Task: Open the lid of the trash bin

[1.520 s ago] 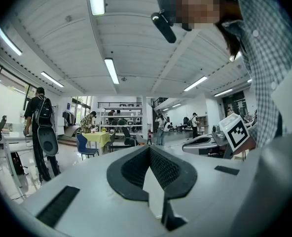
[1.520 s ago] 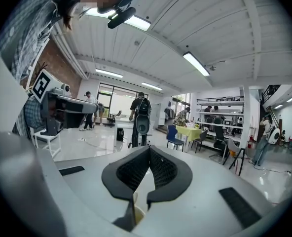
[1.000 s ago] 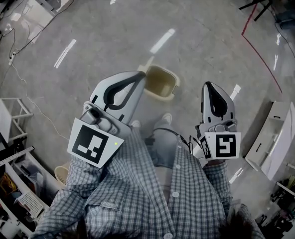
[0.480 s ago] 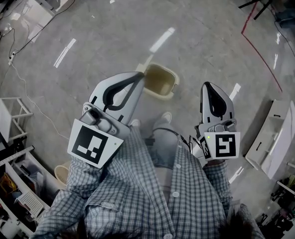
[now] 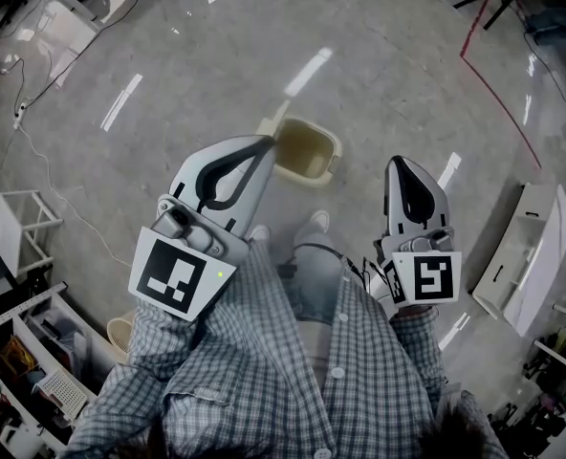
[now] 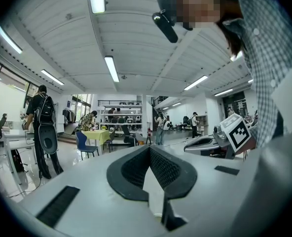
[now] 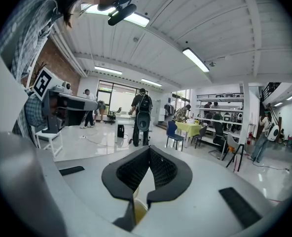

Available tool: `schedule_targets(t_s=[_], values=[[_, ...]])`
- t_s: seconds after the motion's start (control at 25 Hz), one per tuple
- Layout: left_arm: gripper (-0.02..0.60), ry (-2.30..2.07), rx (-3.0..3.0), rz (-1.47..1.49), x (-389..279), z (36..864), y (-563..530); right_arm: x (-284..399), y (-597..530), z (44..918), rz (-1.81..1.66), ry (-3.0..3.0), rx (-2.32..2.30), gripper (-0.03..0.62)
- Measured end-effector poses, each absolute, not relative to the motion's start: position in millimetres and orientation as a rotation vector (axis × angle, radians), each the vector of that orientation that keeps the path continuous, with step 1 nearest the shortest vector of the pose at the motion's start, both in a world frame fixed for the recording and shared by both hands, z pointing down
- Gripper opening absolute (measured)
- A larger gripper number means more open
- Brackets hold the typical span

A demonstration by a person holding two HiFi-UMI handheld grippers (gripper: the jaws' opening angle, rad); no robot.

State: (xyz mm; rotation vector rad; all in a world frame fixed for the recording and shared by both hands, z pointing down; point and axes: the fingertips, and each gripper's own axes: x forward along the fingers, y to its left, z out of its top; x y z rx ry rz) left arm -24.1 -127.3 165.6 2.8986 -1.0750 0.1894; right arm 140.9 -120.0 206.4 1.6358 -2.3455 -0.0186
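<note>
Person stands with left gripper [image 5: 267, 147] and right gripper [image 5: 403, 166] raised, each with jaws pressed together on nothing. The beige trash bin [image 5: 335, 151] sits on the floor just beyond the feet. A hasty downward reach could topple the light bin.

No legible text, brand or number; the left gripper [image 5: 267, 147] cube [image 5: 173, 277] and right gripper [image 5: 401, 166] cube [image 5: 426, 278] show only square markers, apparently unlettered

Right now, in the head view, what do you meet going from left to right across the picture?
White shelf frame, left gripper, trash bin, right gripper, white panel.
</note>
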Motion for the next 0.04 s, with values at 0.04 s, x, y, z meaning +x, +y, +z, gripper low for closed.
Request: schedule_targets(t_s=[0.04], values=[[0.005, -1.074, 2.899, 0.190, -24.2, 165.1, -127.2, 140.8, -119.6, 206.2, -0.017, -2.345, 1.636, 0.018]])
